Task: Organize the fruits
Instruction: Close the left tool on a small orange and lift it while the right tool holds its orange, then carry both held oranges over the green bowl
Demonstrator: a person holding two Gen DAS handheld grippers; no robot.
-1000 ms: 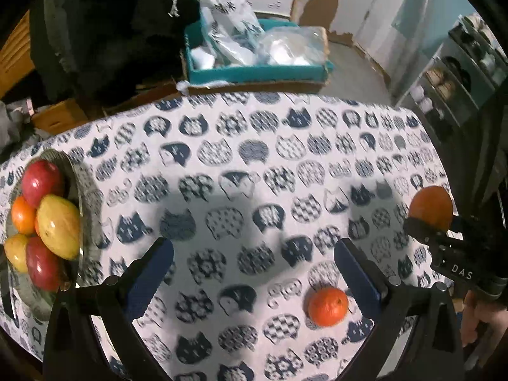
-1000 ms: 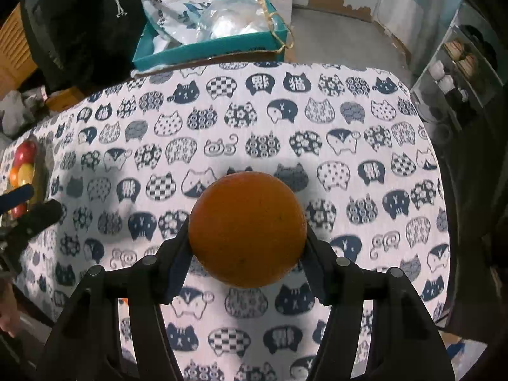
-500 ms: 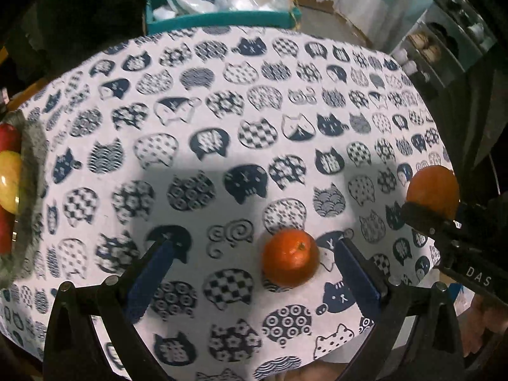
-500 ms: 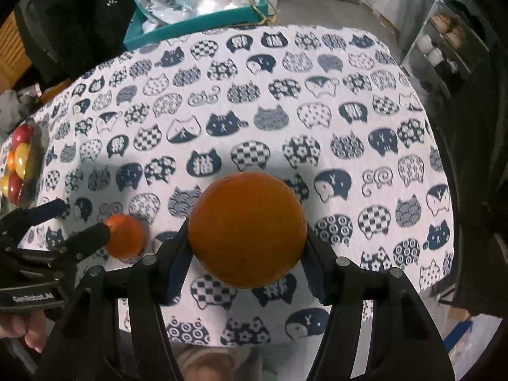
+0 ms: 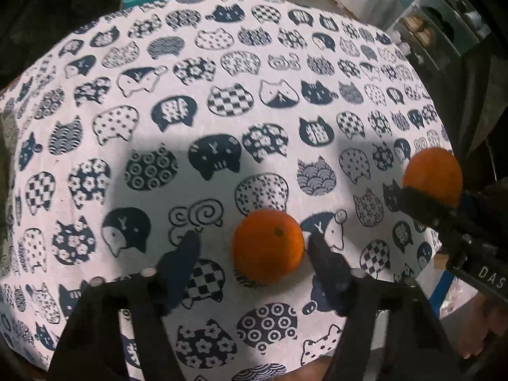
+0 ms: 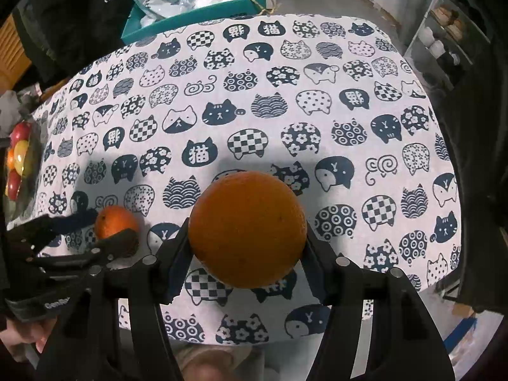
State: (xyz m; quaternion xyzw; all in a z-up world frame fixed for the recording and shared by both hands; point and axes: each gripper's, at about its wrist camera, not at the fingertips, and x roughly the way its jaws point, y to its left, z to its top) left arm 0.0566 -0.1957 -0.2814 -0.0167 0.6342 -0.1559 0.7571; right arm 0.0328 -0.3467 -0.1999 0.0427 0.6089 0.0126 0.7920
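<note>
A small orange (image 5: 267, 247) lies on the cat-print tablecloth (image 5: 222, 95) near the front edge. My left gripper (image 5: 254, 250) is open around it: the right finger touches it, the left finger stands apart. It also shows in the right wrist view (image 6: 116, 222) between the left gripper's fingers (image 6: 79, 217). My right gripper (image 6: 246, 247) is shut on a large orange (image 6: 247, 228), held above the cloth. That orange shows at the right of the left wrist view (image 5: 433, 176).
A bowl of red, yellow and orange fruit (image 6: 17, 162) sits at the table's left edge. A teal tray with plastic bags (image 6: 197, 3) stands behind the table. Shelves (image 6: 444, 38) are at the far right.
My left gripper has moved forward and its fingers have closed in around the small orange. The right gripper still holds the large orange, shifted slightly.
</note>
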